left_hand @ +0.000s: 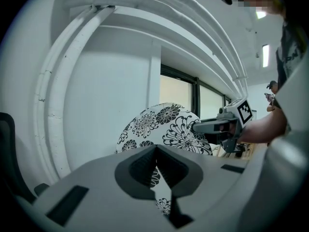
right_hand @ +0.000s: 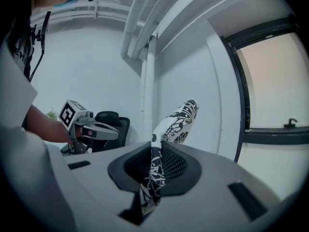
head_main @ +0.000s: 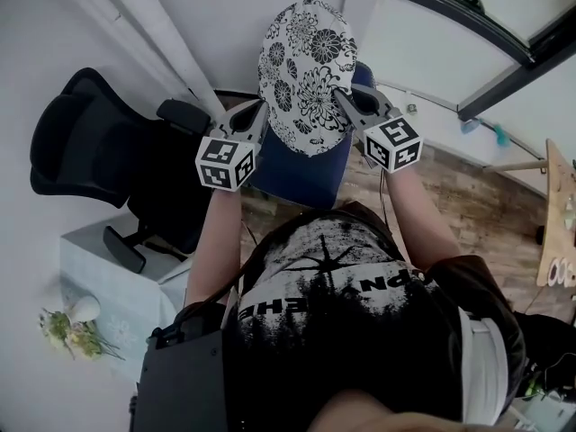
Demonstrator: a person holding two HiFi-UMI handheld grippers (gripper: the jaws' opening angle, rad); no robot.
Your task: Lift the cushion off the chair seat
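A round white cushion [head_main: 306, 70] with black flower print hangs upright in the air above the blue chair seat [head_main: 301, 174], clear of it. My left gripper [head_main: 261, 117] is shut on the cushion's left edge and my right gripper [head_main: 343, 99] is shut on its right edge. In the left gripper view the cushion [left_hand: 164, 129] runs down between my left gripper's [left_hand: 157, 170] pads, with the right gripper [left_hand: 197, 127] pinching the far rim. In the right gripper view, the cushion [right_hand: 179, 121] stands edge-on in my right gripper [right_hand: 154, 170], and the left gripper [right_hand: 115, 133] is beyond it.
A black office chair [head_main: 81, 142] stands to the left, close to the white wall pipes [head_main: 171, 43]. A window frame [head_main: 486, 34] lies at the upper right, with wooden floor [head_main: 468, 205] below it. A small pale table with flowers [head_main: 76, 327] sits at the lower left.
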